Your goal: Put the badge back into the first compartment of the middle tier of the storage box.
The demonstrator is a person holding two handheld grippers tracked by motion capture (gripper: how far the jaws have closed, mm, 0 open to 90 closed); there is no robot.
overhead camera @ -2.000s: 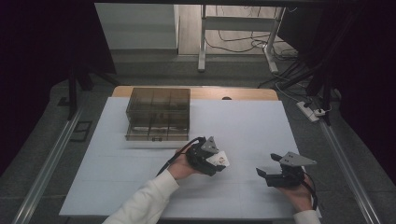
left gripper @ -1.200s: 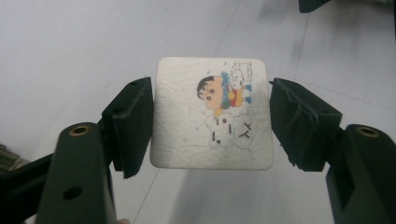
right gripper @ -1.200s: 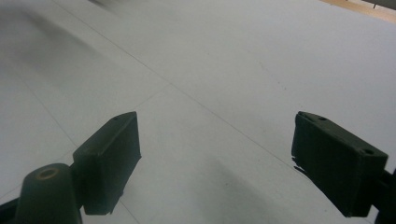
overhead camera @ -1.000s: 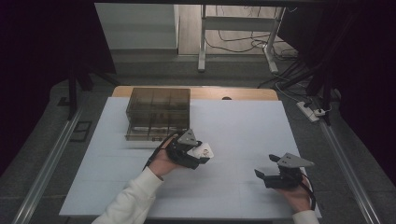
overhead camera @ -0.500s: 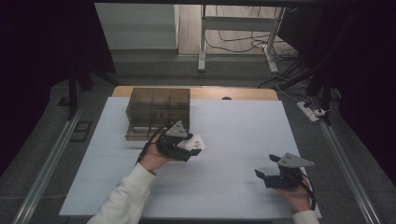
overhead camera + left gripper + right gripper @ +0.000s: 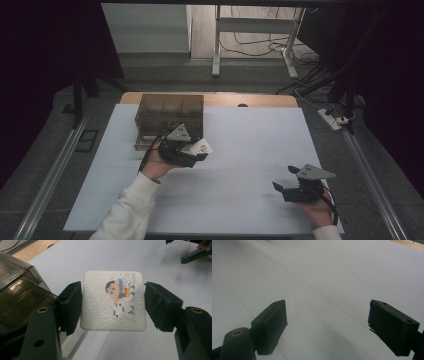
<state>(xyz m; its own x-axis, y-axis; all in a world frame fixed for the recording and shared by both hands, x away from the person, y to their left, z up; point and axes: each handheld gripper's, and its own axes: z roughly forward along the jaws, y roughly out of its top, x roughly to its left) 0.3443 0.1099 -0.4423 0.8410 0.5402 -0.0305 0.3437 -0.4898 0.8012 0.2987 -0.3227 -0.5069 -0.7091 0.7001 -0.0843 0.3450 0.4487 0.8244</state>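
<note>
My left gripper (image 6: 199, 150) is shut on a white square coaster (image 6: 202, 147) printed with a cartoon figure, holding it by two opposite edges. In the left gripper view the coaster (image 6: 113, 300) lies flat between the black pads (image 6: 71, 305), above the white table cover. It hangs just in front of a smoky transparent box (image 6: 170, 112), whose corner shows at the left (image 6: 17, 290). My right gripper (image 6: 284, 178) rests low at the front right, open, with nothing between its jaws (image 6: 328, 307).
A white cover (image 6: 250, 130) spreads over the wooden table (image 6: 260, 100). Past the far edge stand a metal table leg frame (image 6: 216, 45) and loose cables on the floor. A power strip (image 6: 332, 119) lies at the right.
My left gripper has carried the coaster leftward and away from the person, up to the front of the smoky box. The right gripper has stayed where it was.
</note>
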